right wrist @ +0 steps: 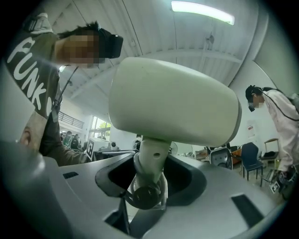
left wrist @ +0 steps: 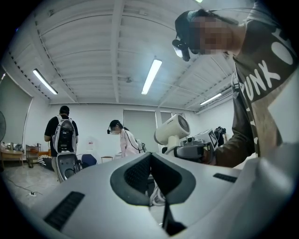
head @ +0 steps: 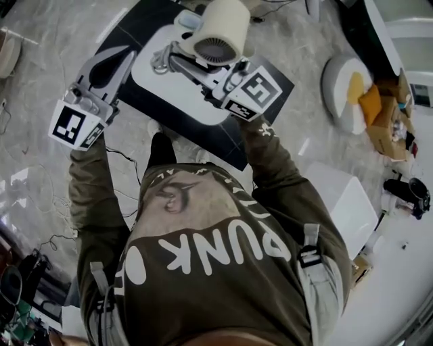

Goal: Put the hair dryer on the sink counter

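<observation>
Marble floor below: the right gripper clamps a cream hair dryer by its handle above a white counter. The left gripper hangs closed and empty. Next, probably, lowering and letting go.

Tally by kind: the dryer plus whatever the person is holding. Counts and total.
tongs: 2 (left tongs, right tongs)
hair dryer: 1, held in the right tongs
marker cubes: 2
Total: 5
</observation>
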